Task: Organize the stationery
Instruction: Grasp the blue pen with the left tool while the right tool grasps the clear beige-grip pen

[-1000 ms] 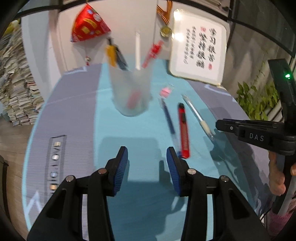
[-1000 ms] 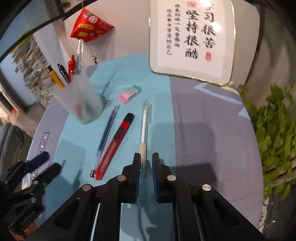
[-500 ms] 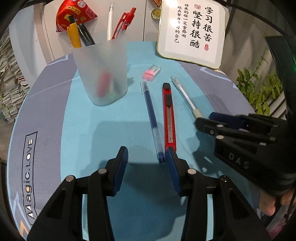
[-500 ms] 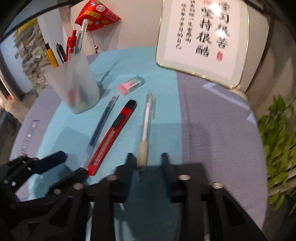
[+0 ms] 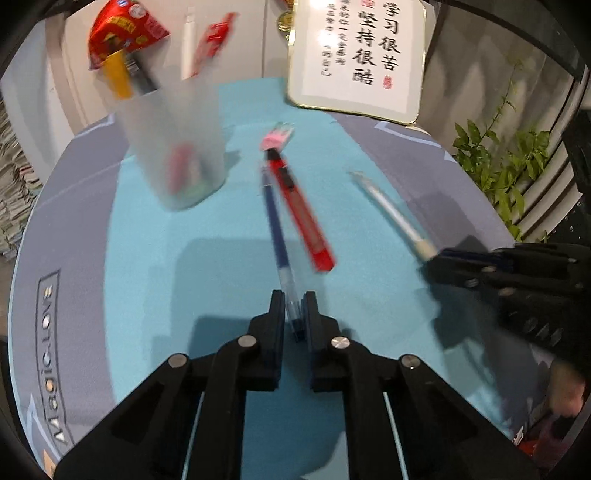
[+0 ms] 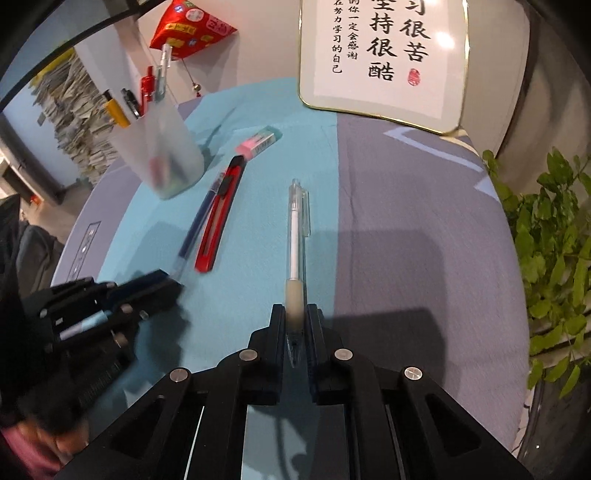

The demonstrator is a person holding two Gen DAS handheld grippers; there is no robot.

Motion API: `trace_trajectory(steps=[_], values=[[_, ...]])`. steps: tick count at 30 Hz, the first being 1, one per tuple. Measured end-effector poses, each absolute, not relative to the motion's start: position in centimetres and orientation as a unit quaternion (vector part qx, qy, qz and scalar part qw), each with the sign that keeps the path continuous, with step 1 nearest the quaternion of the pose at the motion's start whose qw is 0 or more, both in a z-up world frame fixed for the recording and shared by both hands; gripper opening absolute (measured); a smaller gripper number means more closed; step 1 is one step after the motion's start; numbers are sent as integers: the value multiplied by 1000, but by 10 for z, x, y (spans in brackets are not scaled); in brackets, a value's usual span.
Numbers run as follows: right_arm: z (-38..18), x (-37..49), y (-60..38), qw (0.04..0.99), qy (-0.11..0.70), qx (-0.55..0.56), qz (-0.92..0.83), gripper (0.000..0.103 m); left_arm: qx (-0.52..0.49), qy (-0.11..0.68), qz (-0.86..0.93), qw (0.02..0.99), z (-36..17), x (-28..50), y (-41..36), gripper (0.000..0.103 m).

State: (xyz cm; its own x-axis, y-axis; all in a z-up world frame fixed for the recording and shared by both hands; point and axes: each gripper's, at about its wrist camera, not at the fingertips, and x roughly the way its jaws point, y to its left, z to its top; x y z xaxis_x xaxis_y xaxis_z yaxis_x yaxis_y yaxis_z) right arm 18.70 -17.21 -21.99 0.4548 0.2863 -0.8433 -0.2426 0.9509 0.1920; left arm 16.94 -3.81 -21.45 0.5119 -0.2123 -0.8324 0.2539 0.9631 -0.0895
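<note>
My left gripper [image 5: 294, 299] is shut on the clear tip end of a blue pen [image 5: 275, 229] that lies on the teal mat. A red utility knife [image 5: 299, 206] lies just right of that pen, with a pink eraser [image 5: 277, 136] beyond it. A frosted cup [image 5: 173, 147] holding several pens stands at the back left. My right gripper [image 6: 294, 312] has its jaws closing on the rubber grip of a white pen [image 6: 294, 236], and the pads press both its sides. The left gripper [image 6: 173, 282] shows at the left of the right wrist view.
A framed calligraphy board [image 5: 358, 55] leans at the table's back edge. A green plant [image 6: 546, 229] stands off the table's right side. A red packet [image 5: 125, 33] hangs behind the cup, and paper stacks [image 6: 74, 110] rise at the far left.
My left gripper came down over the blue pen's near end and went from open to shut on it. My right gripper opened a little, moved forward and closed on the white pen's grip.
</note>
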Motion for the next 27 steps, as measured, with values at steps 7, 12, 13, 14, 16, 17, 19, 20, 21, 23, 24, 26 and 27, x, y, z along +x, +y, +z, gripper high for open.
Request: trace_trajectory(steps=[7,12,13,14,16,17,19,20,21,23,24,26,27], values=[[-219,149,-179,835,515,4,195,11,22,508,-163,846,-209,114,0,6],[-220,133,-171,833,517,-48,192,14,49,511,-162,843,-210,92,3,8],[-218,135,-170,837,512,-51,187,22,50,505,-158,847,-208,95,1,11],[-214,140,-168,844,502,-50,180,28,51,499,-154,851,-206,98,0,13],[-206,149,-166,856,484,-41,174,56,52,484,-151,860,-200,110,-7,28],[-203,151,-165,860,478,-38,175,58,53,476,-153,864,-198,117,-11,31],[-201,164,-160,861,476,-31,176,58,58,465,-142,872,-197,134,-18,36],[-201,172,-157,860,478,-28,175,58,61,465,-135,873,-198,142,-20,36],[-203,177,-153,859,480,-27,175,58,62,467,-131,872,-199,150,-23,36],[-208,188,-145,853,492,-32,173,58,61,476,-134,867,-205,165,-30,36],[-209,192,-141,852,494,-36,171,58,63,478,-133,866,-206,169,-31,36],[-216,198,-134,850,500,-57,157,53,73,482,-133,863,-210,176,-35,36],[-218,199,-130,849,502,-65,154,52,75,486,-134,861,-212,178,-37,35]])
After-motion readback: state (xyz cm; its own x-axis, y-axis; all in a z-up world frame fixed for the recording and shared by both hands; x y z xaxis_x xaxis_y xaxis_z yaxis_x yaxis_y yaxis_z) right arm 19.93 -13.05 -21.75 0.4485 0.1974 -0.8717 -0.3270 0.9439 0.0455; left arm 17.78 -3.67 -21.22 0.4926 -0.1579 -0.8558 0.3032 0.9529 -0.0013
